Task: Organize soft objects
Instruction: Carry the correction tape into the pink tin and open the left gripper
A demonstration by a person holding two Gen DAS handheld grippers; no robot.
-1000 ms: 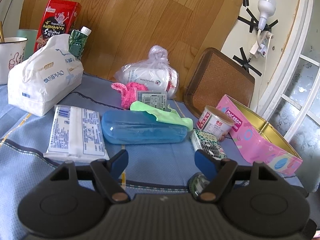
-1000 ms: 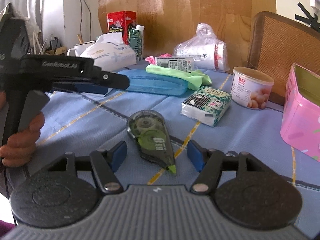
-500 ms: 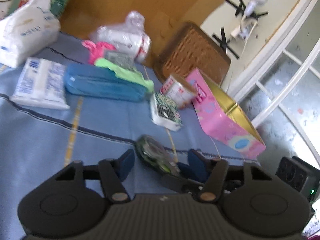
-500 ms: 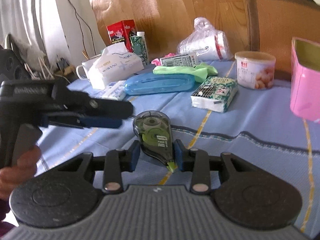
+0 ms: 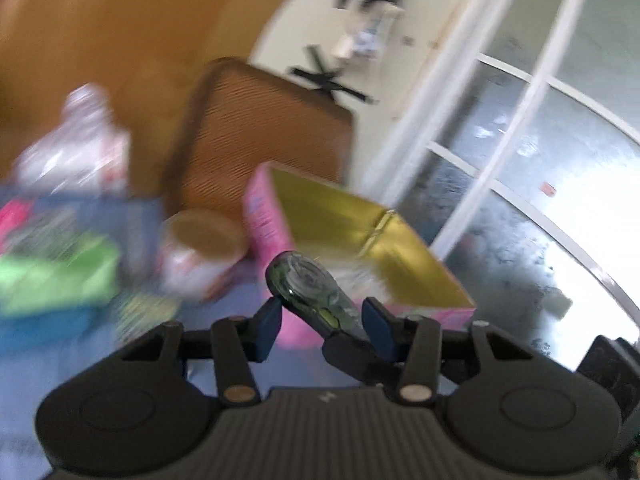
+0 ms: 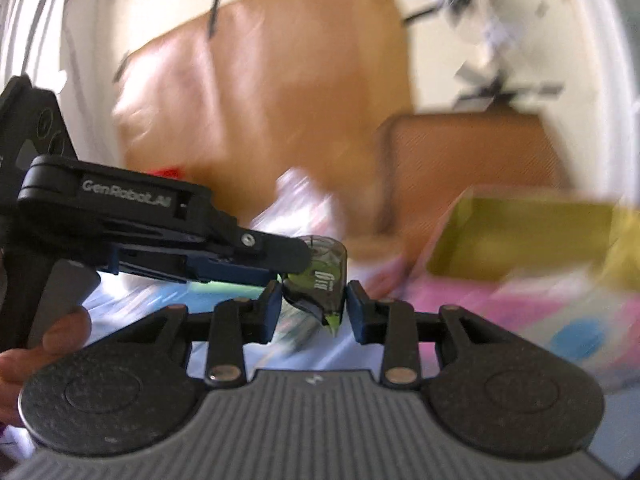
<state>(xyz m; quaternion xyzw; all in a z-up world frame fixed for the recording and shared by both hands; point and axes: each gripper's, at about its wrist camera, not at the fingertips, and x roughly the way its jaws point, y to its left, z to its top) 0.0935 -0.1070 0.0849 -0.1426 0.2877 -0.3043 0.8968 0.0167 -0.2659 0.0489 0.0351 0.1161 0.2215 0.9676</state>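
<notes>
In the right wrist view the correction tape dispenser (image 6: 320, 280) sits between the blue pads of the right gripper (image 6: 312, 310), its long axis running away from the camera and upward, the green tip pointing down and back toward the gripper body. The jaws stand close on either side of it; thin gaps seem to show beside the casing, so I cannot tell whether they pinch it or only bracket it. The dispenser is off the counter, in the air.

The left gripper (image 6: 280, 258) reaches in from the left in that view, its finger tips (image 6: 292, 254) meeting the dispenser's round end; the overlap hides whether they touch it. A thumb (image 6: 64, 330) shows at the left gripper's handle.

The left wrist view shows the dispenser (image 5: 308, 288) from another side: round end up and to the left, narrow end down and to the right, where a black finger of the right gripper (image 5: 352, 354) covers it. The left gripper (image 5: 320, 320) has its jaws spread, the dispenser lying in the gap between them.

Beyond, all is motion-blurred. The pink tin (image 5: 272, 216) with its gold inside stands open just behind the dispenser; left of it are a small round tub (image 5: 200, 256), something green (image 5: 60, 280) on a blue shape, and a clear plastic bag (image 5: 76, 144). A brown woven tray (image 5: 256, 132) leans at the back. Only the left wrist view shows the window (image 5: 520, 128).
</notes>
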